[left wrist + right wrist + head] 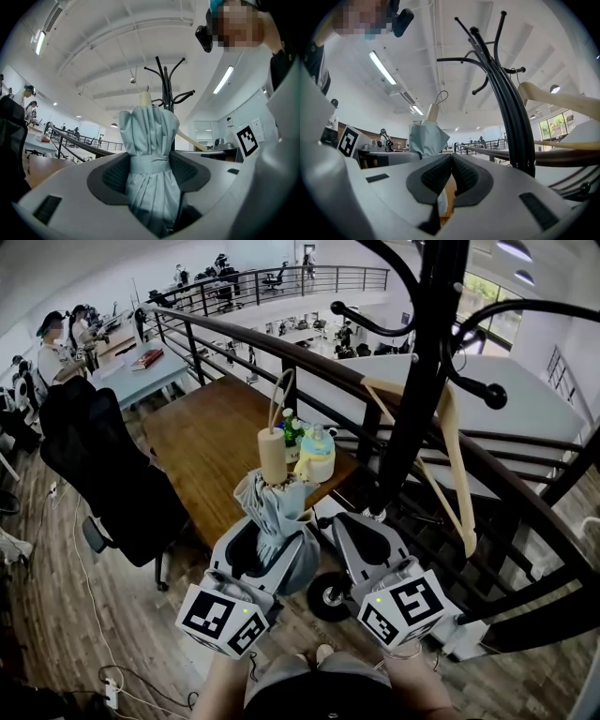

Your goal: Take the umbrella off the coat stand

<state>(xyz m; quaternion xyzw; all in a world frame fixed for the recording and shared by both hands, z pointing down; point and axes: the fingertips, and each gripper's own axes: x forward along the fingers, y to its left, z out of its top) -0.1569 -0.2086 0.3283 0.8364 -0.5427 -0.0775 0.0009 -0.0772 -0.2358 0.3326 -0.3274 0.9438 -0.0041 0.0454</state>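
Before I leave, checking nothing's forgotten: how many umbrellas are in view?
1: the folded umbrella, in the left gripper beside the coat stand; others could be hidden.

I'm scanning every view for print and there's nothing I can read. The only markings are black-and-white square patterns on the left marker cube [225,620] and the right marker cube [405,607]: no letters, no numbers.
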